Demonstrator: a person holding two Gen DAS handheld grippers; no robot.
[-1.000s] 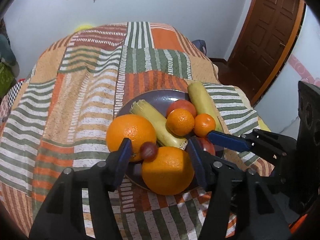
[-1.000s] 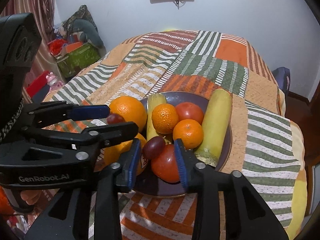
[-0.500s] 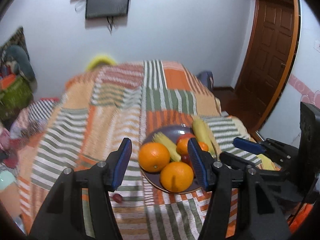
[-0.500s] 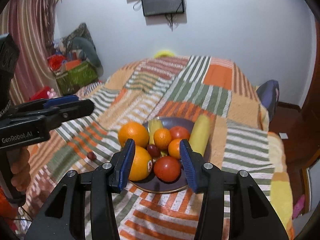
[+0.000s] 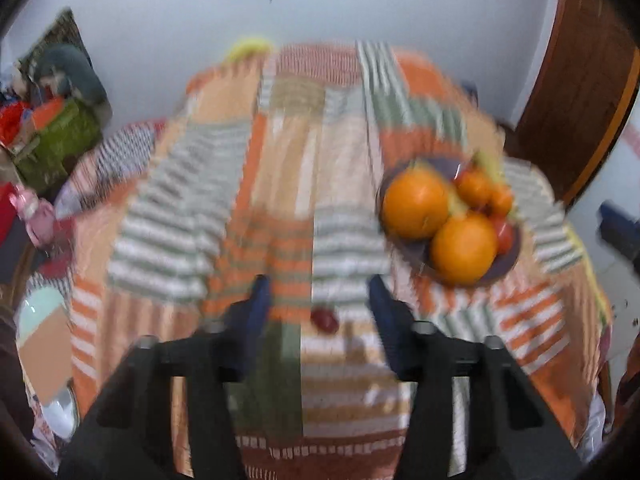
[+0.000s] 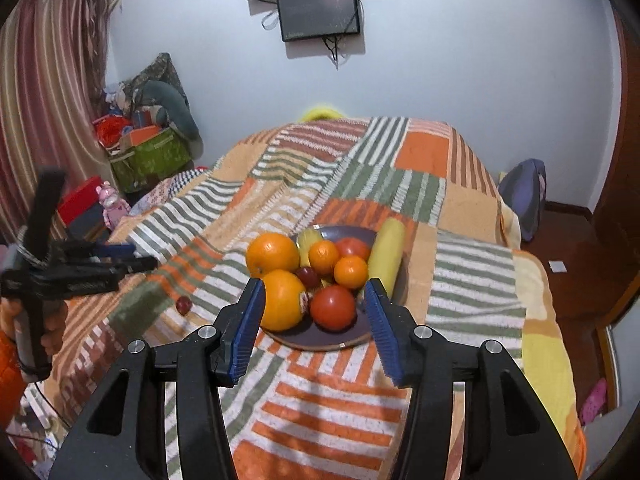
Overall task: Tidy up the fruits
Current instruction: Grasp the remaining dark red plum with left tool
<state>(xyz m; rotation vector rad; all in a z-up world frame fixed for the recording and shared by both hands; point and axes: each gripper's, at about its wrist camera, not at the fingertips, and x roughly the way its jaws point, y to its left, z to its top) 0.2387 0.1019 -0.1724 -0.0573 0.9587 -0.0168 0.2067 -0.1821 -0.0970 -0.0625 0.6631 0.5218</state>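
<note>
Striped patchwork blanket on the bed lies open beyond and left of the heaped grey fruit plate; one small red fruit obstructs there.

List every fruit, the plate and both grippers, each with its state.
Left gripper: jaws apart, just been closing, nothing gripped.
Right gripper: open, jaws just been opening, empty.
Loose grape: lying on the blanket, off the plate.
Plate: on the blanket, piled with fruit.
Big oranges: on the plate, touching.
Tomato: on the plate, front.
</note>
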